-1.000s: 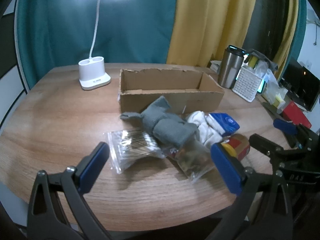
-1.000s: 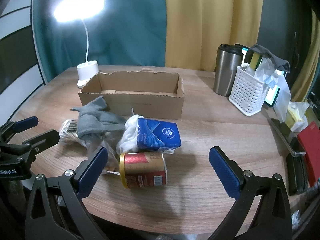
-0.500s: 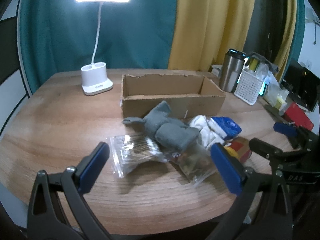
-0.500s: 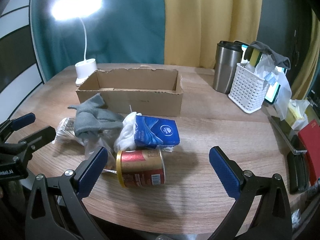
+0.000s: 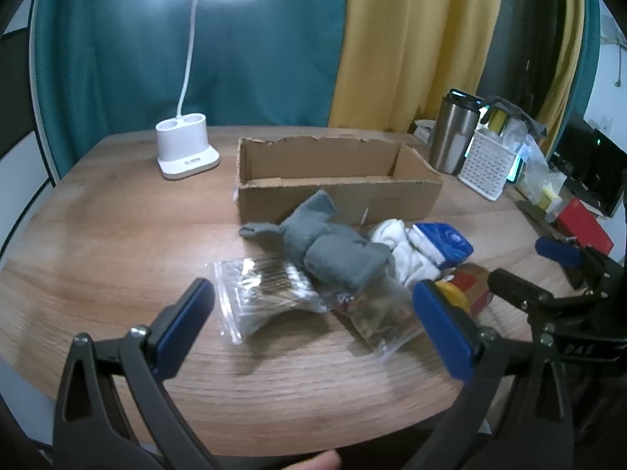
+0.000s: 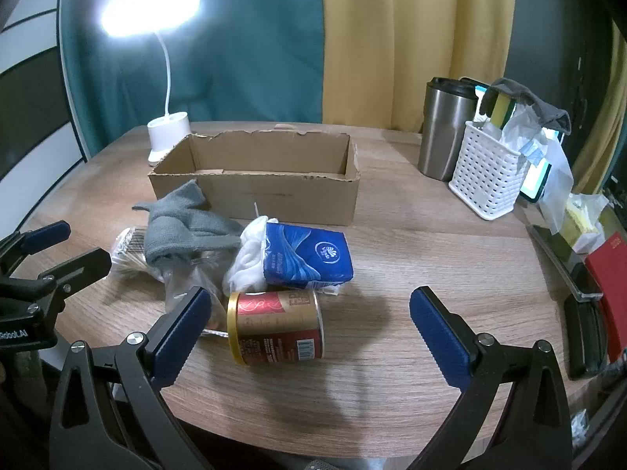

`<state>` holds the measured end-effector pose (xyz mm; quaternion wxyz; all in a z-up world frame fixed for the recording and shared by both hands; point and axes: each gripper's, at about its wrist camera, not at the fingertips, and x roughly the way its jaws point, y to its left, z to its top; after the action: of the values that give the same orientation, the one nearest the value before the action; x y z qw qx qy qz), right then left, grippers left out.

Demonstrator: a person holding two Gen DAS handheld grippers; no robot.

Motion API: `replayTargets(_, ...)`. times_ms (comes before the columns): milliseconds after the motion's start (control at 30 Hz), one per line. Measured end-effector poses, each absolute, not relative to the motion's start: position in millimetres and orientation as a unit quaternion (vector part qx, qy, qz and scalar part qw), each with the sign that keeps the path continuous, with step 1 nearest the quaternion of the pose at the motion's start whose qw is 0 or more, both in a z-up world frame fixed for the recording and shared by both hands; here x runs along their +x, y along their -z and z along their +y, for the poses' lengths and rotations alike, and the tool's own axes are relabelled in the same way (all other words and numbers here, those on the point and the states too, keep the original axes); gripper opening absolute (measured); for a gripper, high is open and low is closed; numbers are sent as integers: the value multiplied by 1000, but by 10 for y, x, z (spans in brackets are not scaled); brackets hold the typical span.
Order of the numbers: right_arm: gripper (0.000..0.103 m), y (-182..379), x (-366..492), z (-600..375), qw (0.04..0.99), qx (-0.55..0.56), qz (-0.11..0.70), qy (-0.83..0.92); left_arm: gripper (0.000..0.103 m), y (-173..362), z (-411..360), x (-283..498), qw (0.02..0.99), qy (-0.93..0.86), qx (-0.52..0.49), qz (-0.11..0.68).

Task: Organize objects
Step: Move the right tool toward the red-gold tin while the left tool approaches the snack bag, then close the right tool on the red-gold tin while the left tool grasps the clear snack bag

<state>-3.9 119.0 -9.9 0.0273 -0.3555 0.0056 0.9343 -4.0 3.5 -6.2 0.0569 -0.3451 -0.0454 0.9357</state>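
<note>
An open cardboard box (image 5: 337, 180) (image 6: 258, 180) stands mid-table, its inside bare. In front of it lies a pile: a grey cloth (image 5: 329, 246) (image 6: 184, 227), a white cloth (image 5: 407, 250) (image 6: 249, 258), a blue tissue pack (image 5: 444, 241) (image 6: 307, 256), a red and gold can (image 6: 276, 327) (image 5: 466, 293) on its side, and two clear zip bags (image 5: 262, 293) (image 5: 376, 313). My left gripper (image 5: 313, 329) is open near the table's front, short of the bags. My right gripper (image 6: 309, 331) is open with the can lying between and just beyond its fingers.
A white desk lamp (image 5: 186, 152) (image 6: 166, 139) stands behind the box at the left. A steel tumbler (image 6: 444, 129) and a white basket (image 6: 488, 168) with sponges stand at the back right. A red notebook (image 6: 611, 278) and dark items lie at the right edge.
Both grippers have shifted slightly towards the pile; the objects sit a little lower and closer in both views. Nothing was taken hold of.
</note>
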Motion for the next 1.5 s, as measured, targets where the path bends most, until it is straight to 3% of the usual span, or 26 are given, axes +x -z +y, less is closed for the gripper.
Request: replayTargets(1500, 103, 388, -195, 1141, 11, -399, 6, -917, 102, 279, -47, -179, 51, -925, -372, -62)
